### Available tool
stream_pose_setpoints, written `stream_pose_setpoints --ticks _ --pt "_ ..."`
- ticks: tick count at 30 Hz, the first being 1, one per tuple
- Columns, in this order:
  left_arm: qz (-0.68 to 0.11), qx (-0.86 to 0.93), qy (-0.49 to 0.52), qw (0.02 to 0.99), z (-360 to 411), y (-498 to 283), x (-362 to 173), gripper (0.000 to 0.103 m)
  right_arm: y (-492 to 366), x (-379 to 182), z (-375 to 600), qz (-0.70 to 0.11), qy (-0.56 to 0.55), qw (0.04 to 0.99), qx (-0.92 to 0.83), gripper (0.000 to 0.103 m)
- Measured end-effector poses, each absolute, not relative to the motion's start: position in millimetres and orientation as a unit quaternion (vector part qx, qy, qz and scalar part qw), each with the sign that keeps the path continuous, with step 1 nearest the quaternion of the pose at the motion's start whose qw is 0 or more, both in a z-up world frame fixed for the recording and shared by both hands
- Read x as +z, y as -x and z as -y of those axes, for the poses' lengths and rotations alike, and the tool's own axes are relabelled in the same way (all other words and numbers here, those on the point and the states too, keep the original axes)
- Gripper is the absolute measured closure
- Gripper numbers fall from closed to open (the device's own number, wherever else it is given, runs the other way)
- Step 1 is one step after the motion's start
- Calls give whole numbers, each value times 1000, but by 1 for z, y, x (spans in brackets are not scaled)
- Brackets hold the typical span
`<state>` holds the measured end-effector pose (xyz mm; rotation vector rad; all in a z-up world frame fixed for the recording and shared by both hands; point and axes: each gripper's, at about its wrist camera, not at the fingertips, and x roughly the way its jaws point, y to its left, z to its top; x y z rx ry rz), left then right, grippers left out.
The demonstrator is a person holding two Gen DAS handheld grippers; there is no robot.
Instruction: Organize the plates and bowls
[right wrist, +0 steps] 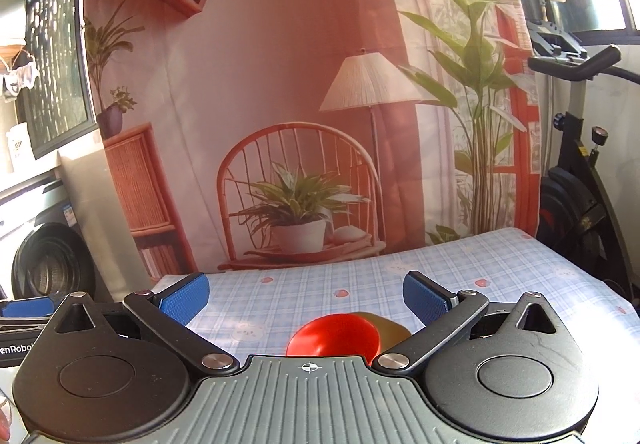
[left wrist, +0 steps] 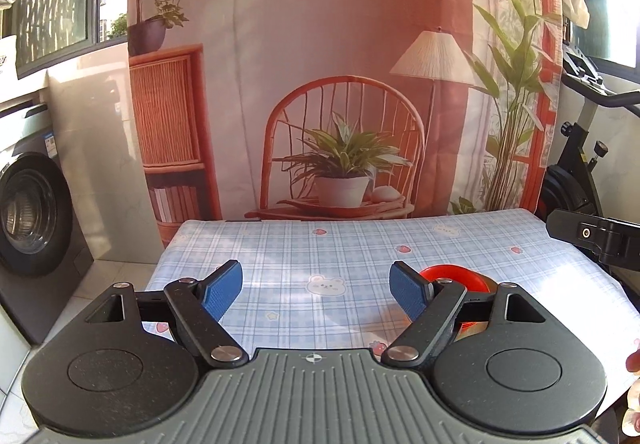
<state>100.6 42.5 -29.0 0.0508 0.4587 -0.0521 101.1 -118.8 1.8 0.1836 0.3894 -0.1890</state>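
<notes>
Your left gripper (left wrist: 316,290) has its blue-padded fingers (left wrist: 224,290) spread wide apart with nothing between them, and your right gripper (right wrist: 306,302) is the same: pads (right wrist: 186,300) splayed, gripping nothing. Both hover above the table, tilted down toward it.

The red bowl (right wrist: 334,336) sits on the checked tablecloth (right wrist: 360,284) at the near edge of the right wrist view, just ahead of your right gripper's body, which hides its closest part. Its hollow faces you, so it appears tipped or lying partly on its side. Touching it on the right is a yellowish-brown dish (right wrist: 390,328), mostly hidden behind the red one and the right finger linkage; you cannot tell its full shape.

From the left wrist view the red bowl (left wrist: 452,278) shows as a red ring behind your left gripper's right finger, with an amber rim of the other dish (left wrist: 490,284) peeking out beside it. The tip of your right gripper (left wrist: 592,236) reaches in from the right edge, above the tablecloth's far right side.

The tablecloth is pale blue plaid with small bears and strawberries. Behind the table hangs a printed backdrop (left wrist: 340,83) of a rattan chair, potted plant and lamp. A washing machine (left wrist: 28,211) stands to the left, an exercise bike (right wrist: 580,171) to the right.
</notes>
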Motion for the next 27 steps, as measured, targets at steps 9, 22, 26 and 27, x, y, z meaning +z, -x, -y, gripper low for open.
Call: stream_pose_setpoints --ticks 9,22,26,27 --pt "-224 -13 -11 974 -66 -65 -17 21 -73 25 103 -179 -78 977 -87 0" --pt "-218 6 1 976 -77 -59 -12 21 -66 29 101 -179 -76 977 -91 0" --pt "-220 8 -2 976 -73 -59 -12 21 -67 28 101 -181 -75 976 -92 0" --pt "-220 8 -3 975 -73 -60 -11 20 -67 28 101 -181 -76 976 -92 0"
